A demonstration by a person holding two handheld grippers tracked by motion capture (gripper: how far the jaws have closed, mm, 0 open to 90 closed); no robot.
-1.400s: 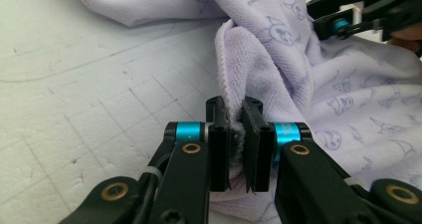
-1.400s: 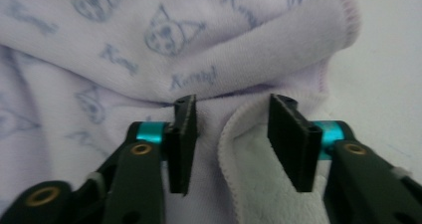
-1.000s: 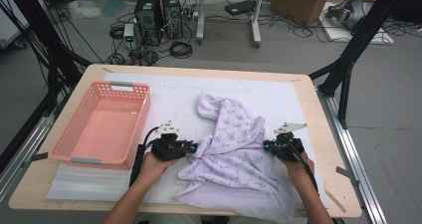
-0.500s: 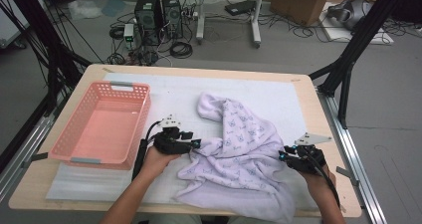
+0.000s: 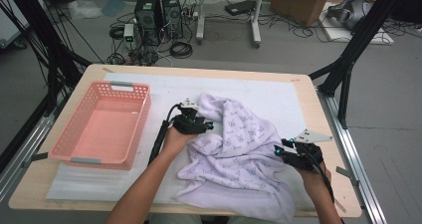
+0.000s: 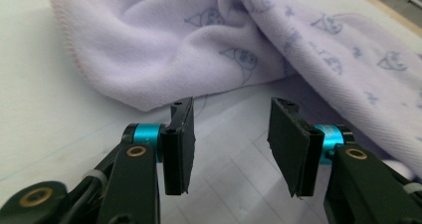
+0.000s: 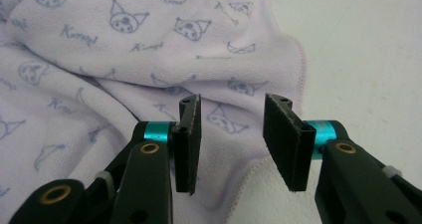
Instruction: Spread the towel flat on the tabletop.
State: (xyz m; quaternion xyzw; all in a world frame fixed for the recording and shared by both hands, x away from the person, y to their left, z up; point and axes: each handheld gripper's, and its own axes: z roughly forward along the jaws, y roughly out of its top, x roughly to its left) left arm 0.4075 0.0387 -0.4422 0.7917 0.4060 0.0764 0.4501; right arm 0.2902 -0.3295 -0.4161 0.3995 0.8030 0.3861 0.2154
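— At the table's left edge you're leaving the pink basket (image 5: 99, 127) standing empty; just right of it your left gripper (image 5: 205, 126) is hovering at the near-left side of the lilac towel (image 5: 239, 154). What is it holding?

— Nothing. Its jaws have just been parting, then easing in a touch, and they're standing about half open over bare mat, with the towel's rolled hem (image 6: 144, 102) lying just ahead of the pads.

— And further right?

— The towel is lying crumpled mid-table, its long run slanting from the far left corner toward you. Your right gripper (image 5: 279, 151) is sitting at its right border, jaws just opened to roughly halfway, cloth under them but not pinched (image 7: 234, 129).

— So which hand is nearer an edge?

— Likely the right; it's already poised over the hem, while the left needs a short push forward.
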